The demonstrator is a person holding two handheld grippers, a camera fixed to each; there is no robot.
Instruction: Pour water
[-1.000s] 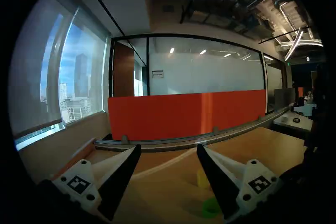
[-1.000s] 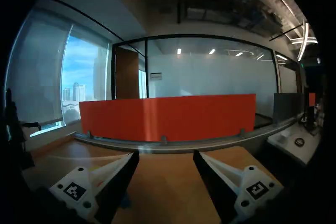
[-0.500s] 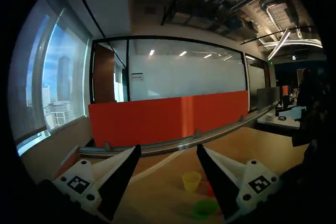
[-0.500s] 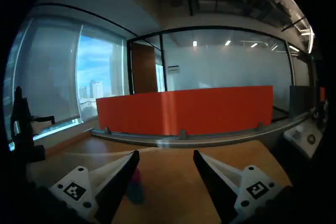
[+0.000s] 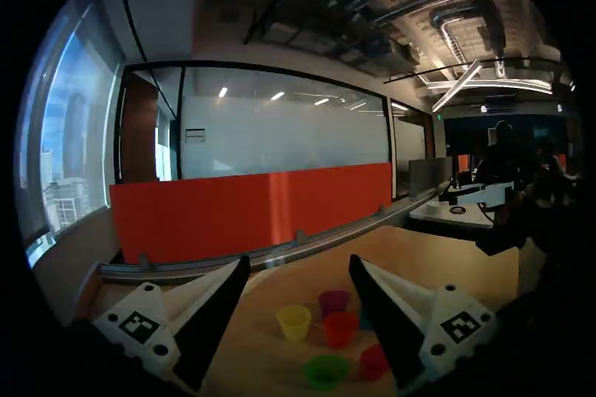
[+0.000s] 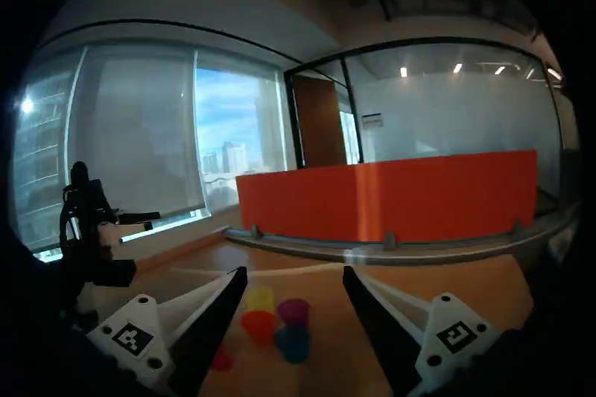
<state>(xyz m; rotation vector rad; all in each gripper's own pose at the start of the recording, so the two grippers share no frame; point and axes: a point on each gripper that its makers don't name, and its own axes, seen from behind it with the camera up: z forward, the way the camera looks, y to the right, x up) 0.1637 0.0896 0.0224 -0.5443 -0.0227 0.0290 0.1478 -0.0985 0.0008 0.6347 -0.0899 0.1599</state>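
Left gripper view: since a second ago the view has swung and dipped; a cluster of cups (image 5: 340, 327) now sits lower centre on the desk (image 5: 447, 263). Left gripper (image 5: 298, 259) spread, empty.

Right gripper view: same cups come in at lower centre. Right gripper (image 6: 294, 270) spread, empty.

Risk: cups look light, packed close. A finger clipping a neighbour would topple it and spill.

Cups small, tapered, coloured plastic; desk smooth wood.
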